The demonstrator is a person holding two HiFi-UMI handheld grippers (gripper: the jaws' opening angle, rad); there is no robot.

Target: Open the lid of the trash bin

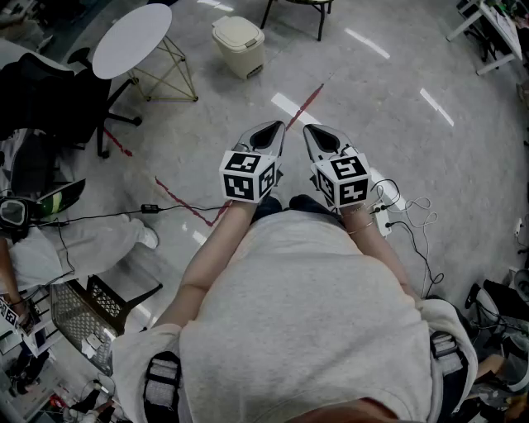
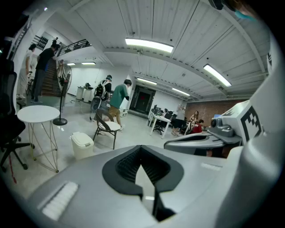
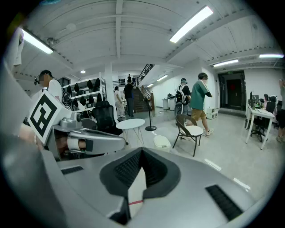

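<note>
Before torso — left hand-held gripper [image 1: 276,127] beside right one [image 1: 308,130].

- Trash bin [image 3: 161,142]: base hidden behind the right gripper [image 3: 142,151] in the right gripper view; lid seam too small to tell.
- Chair [image 1: 302,3]: seat and back cut off by the head view's top edge.
- White desk [image 1: 494,31]: cut off at the top right corner.
- Distant seated people [image 2: 196,121]: too small, perhaps two.
</note>
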